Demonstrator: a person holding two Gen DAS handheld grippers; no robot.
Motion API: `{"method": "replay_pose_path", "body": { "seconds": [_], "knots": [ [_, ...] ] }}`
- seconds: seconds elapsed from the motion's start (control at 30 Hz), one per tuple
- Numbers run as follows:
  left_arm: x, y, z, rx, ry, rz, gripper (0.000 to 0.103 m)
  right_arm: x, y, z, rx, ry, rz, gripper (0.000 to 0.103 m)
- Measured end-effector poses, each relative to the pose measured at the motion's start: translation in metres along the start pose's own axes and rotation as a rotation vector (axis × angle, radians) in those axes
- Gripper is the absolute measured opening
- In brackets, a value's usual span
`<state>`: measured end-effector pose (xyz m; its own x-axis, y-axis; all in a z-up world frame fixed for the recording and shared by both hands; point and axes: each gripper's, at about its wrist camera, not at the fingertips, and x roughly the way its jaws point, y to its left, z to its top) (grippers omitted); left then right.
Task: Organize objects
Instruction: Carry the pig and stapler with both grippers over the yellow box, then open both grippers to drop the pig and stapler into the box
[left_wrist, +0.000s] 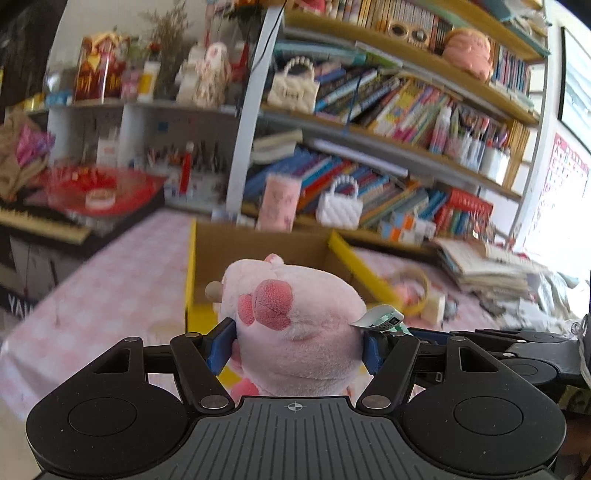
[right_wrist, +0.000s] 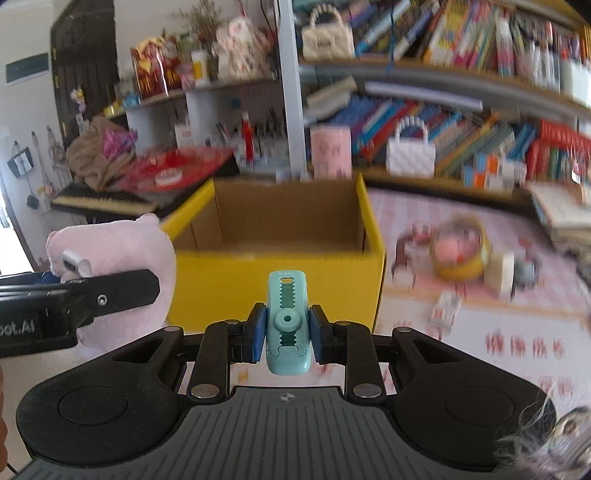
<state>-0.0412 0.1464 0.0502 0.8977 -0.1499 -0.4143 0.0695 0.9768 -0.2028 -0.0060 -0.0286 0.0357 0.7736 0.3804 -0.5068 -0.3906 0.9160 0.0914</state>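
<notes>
**Two loaded grippers, one box: collision and drop risk**

I have the left gripper (left_wrist: 297, 345) with jaws clamped on the pink plush (left_wrist: 295, 314), and the right gripper (right_wrist: 286, 332) with jaws pinching the teal dispenser (right_wrist: 287, 321). Both hang just short of the yellow box (right_wrist: 273, 284), which looks empty so far. Risks as I judge them: plush is soft and bulky, could squirm out; dispenser grip is narrow, may pivot. Grippers sit near each other, could clash over the opening. Views are blurred, so my aim is uncertain.

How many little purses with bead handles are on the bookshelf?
2. A cream purse sits on the upper shelf, and a white purse sits on the lower shelf beside the books. More may hide behind the clutter.
</notes>
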Motion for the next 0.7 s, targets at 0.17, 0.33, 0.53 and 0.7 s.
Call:
{"method": "replay_pose_path", "body": {
  "seconds": [0.17,0.33,0.53,0.7],
  "knots": [
    [0.022,-0.004,0.035,0.024,-0.083,0.013,0.067,0.014,-0.013,0.04,0.004,-0.095,-0.013,0.023],
    [0.047,-0.008,0.045,0.039,-0.099,0.044,0.067,0.04,-0.028,0.066,-0.004,-0.128,-0.05,0.023],
    [0.087,-0.013,0.029,0.085,0.0,0.108,0.067,0.078,-0.034,0.06,-0.071,-0.054,-0.061,0.023],
    [0.096,-0.015,0.02,0.122,0.029,0.131,0.069,0.101,-0.035,0.044,-0.12,0.03,-0.046,0.023]
  ]
}}
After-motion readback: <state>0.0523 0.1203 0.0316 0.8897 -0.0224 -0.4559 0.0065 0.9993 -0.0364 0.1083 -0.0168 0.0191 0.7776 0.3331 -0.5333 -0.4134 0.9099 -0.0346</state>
